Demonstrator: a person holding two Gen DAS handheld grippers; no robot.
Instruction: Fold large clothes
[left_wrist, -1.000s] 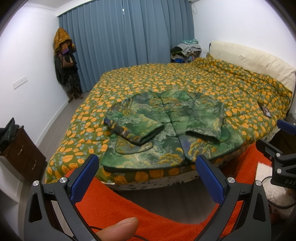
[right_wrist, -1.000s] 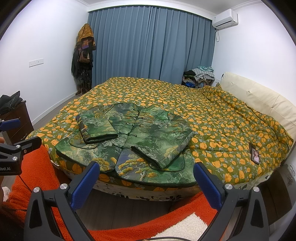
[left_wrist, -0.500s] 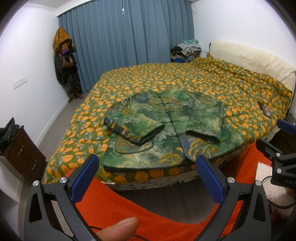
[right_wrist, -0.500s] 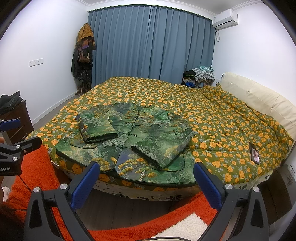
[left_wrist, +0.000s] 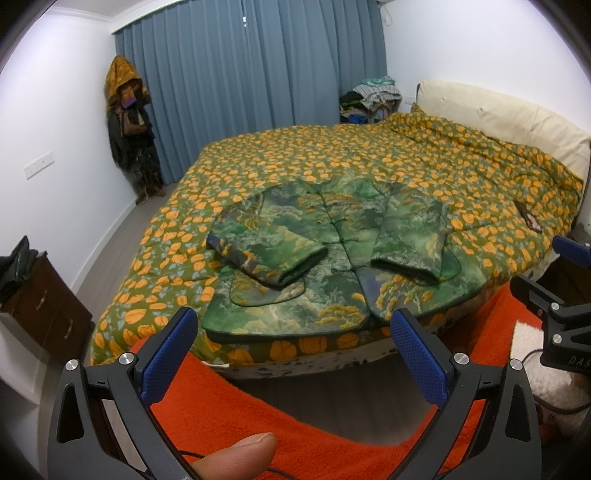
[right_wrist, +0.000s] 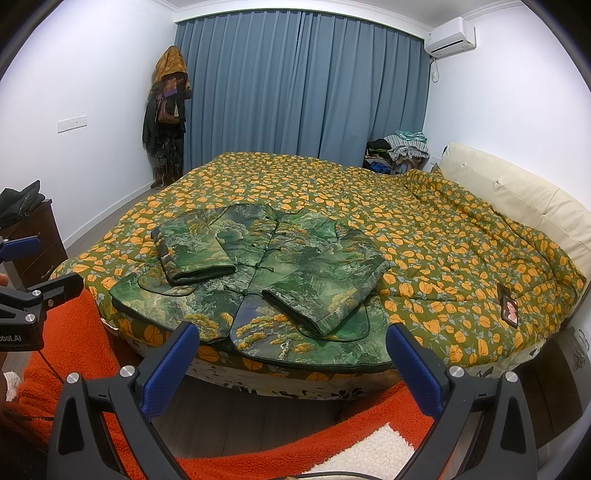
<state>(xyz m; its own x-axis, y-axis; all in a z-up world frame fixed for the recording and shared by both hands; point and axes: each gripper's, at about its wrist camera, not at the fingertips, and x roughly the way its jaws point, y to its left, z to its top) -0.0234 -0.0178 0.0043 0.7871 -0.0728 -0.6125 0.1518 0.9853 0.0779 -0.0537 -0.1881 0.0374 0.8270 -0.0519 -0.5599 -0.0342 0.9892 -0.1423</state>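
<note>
Jacket: a padded green landscape-print jacket (right_wrist: 255, 291) lies front-up at the near edge of the bed (right_wrist: 424, 229), hem toward the person, knot buttons closed down the middle.
Sleeves: both are folded in over the chest, the left sleeve (left_wrist: 269, 254) and the right sleeve (right_wrist: 325, 291), cuffs pointing toward the hem; this looks like the first stage of a fold, which narrows the body before it is doubled lengthwise.
Why at the edge: judging by the layout, the hem sits close so that both tools can reach it without leaning across the quilt.
Left hand-held gripper (left_wrist: 291, 354): spread wide, holding nothing, poised in the air short of the bed and above the orange rug (left_wrist: 295, 413); a thumb tip (left_wrist: 236, 456) shows at the bottom.
Right hand-held gripper (right_wrist: 291, 356): also spread wide and empty, hovering short of the hem.
Likely next move: a judgement only, taking the hem corners to fold the body upward.
Only the right view shows: an air conditioner (right_wrist: 448, 37) high on the wall, and the right sleeve's full length.
Only the left view shows: the thumb.
Both views show: a phone (right_wrist: 509, 305) on the quilt, well apart from the jacket, and blue curtains (right_wrist: 303, 92).
</note>
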